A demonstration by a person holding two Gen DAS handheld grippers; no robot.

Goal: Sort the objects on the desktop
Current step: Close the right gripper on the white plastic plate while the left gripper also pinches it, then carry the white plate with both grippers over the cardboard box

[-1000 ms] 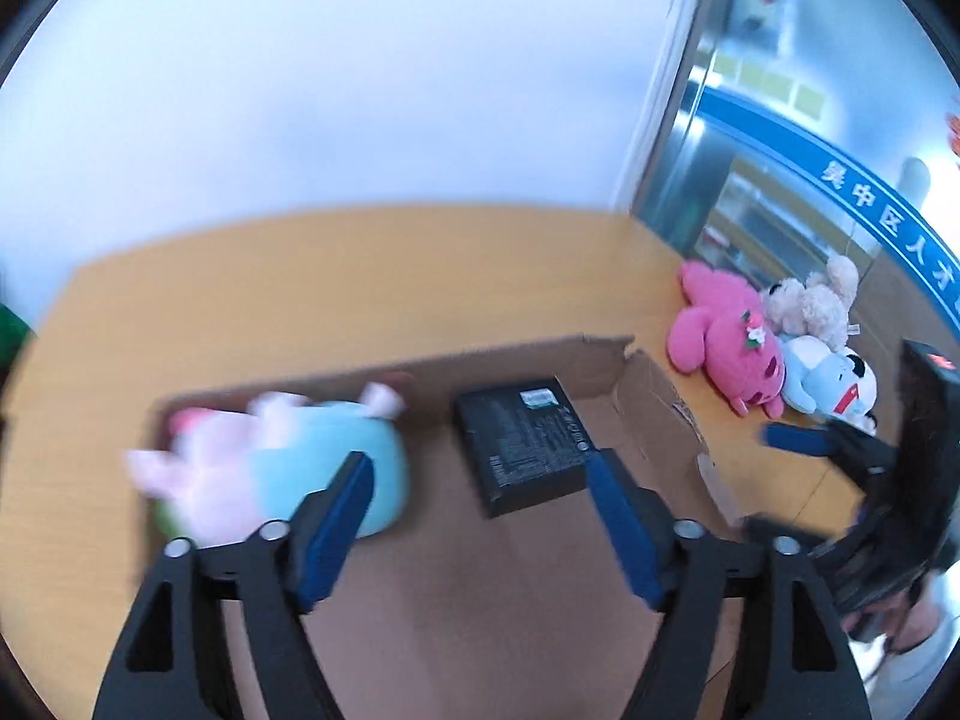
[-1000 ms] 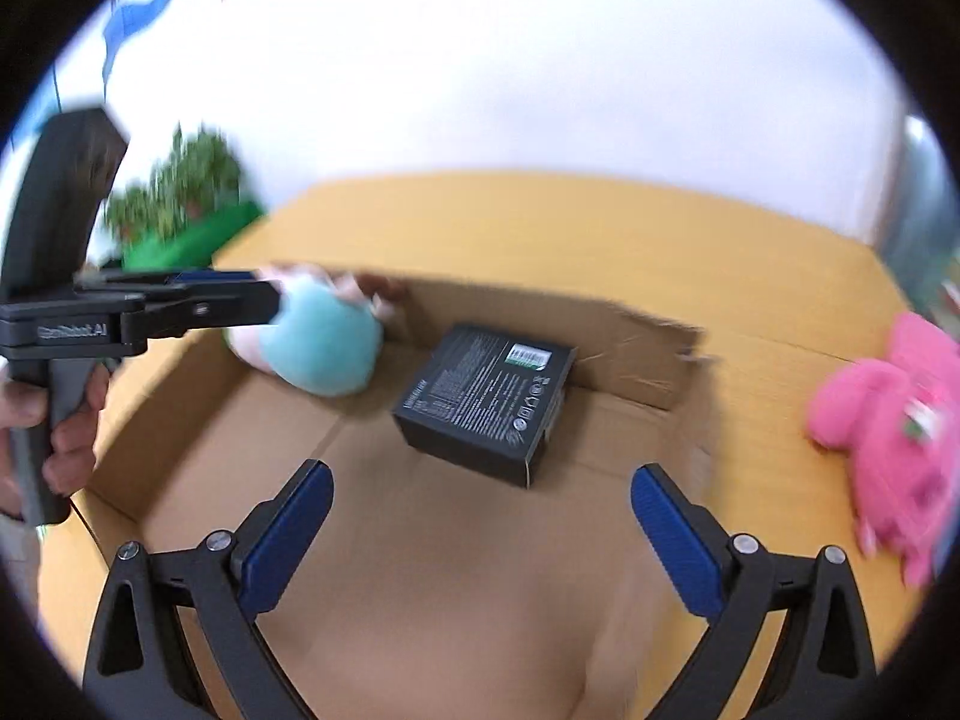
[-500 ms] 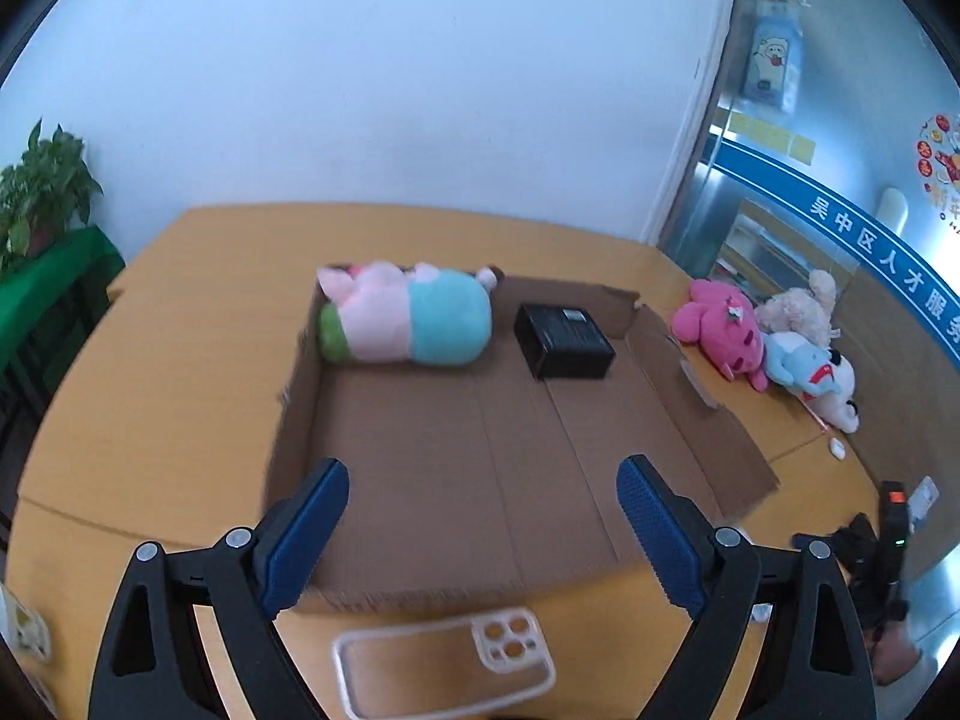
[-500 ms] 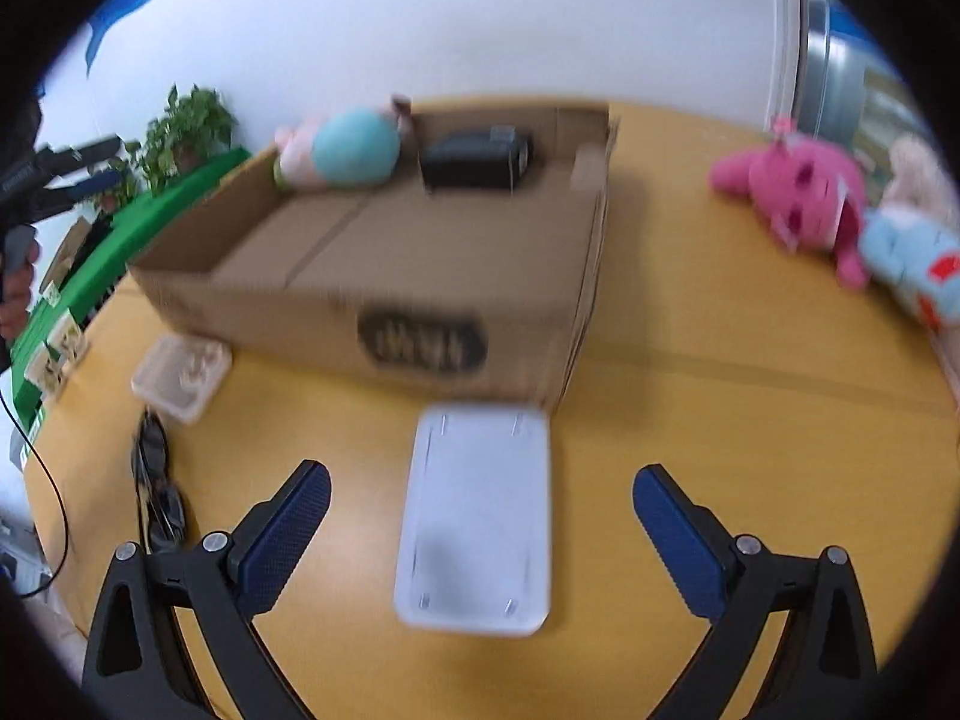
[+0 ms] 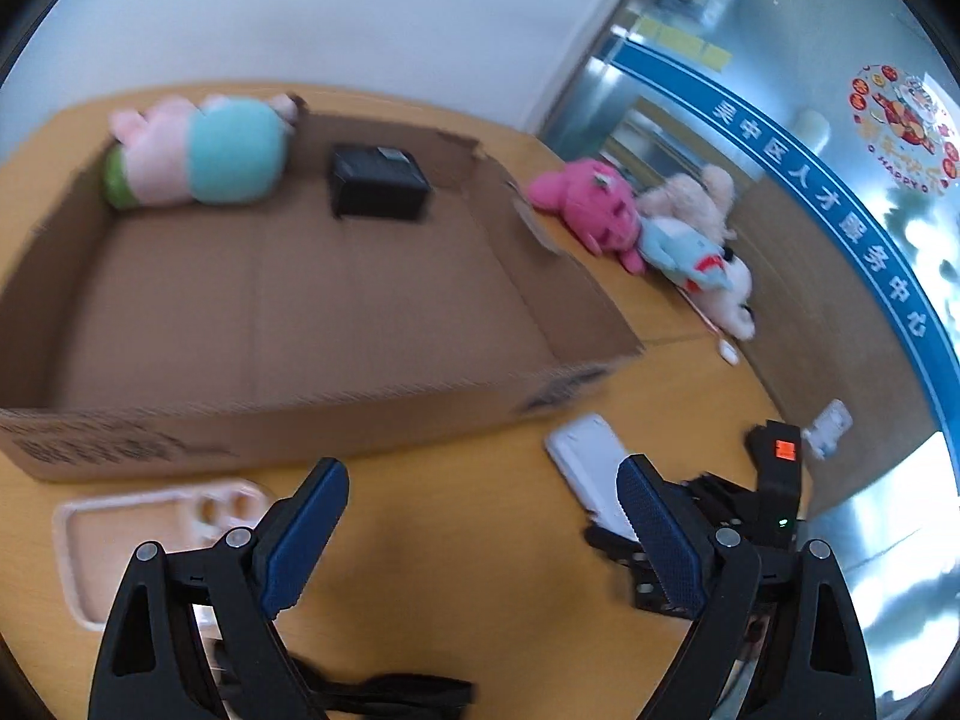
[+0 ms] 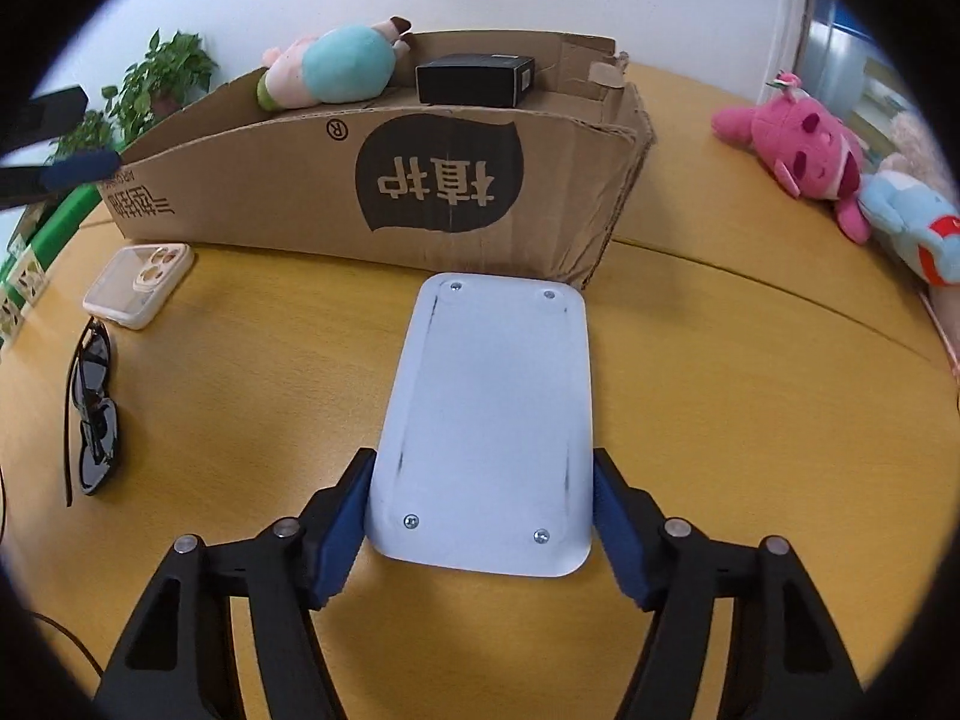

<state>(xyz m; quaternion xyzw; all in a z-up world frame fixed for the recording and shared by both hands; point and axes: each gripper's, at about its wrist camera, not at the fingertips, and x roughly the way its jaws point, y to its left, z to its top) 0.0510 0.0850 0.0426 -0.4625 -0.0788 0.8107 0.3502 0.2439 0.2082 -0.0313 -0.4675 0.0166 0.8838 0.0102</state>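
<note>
A shallow cardboard box (image 6: 288,180) (image 5: 300,420) stands on the wooden table and holds a pink-and-teal plush (image 6: 336,66) (image 5: 198,150) and a black box (image 6: 474,79) (image 5: 378,180). A flat white device (image 6: 492,420) (image 5: 591,468) lies in front of the cardboard box. My right gripper (image 6: 480,528) has closed on the device's near end, with both blue pads against its sides. My left gripper (image 5: 480,534) is open and empty above the table, in front of the cardboard box. A cream phone case (image 6: 141,282) (image 5: 144,534) and black sunglasses (image 6: 93,414) lie to the left.
A pink plush (image 6: 798,144) (image 5: 588,204), a blue plush (image 6: 918,228) (image 5: 684,252) and a beige plush (image 5: 690,192) lie at the right of the table. A potted plant (image 6: 162,78) stands at the far left, and a glass wall (image 5: 840,180) at the right.
Both grippers have pulled back out of the cardboard box. My right gripper came down low over the white device and closed around its near end. My left gripper swung right and stayed open.
</note>
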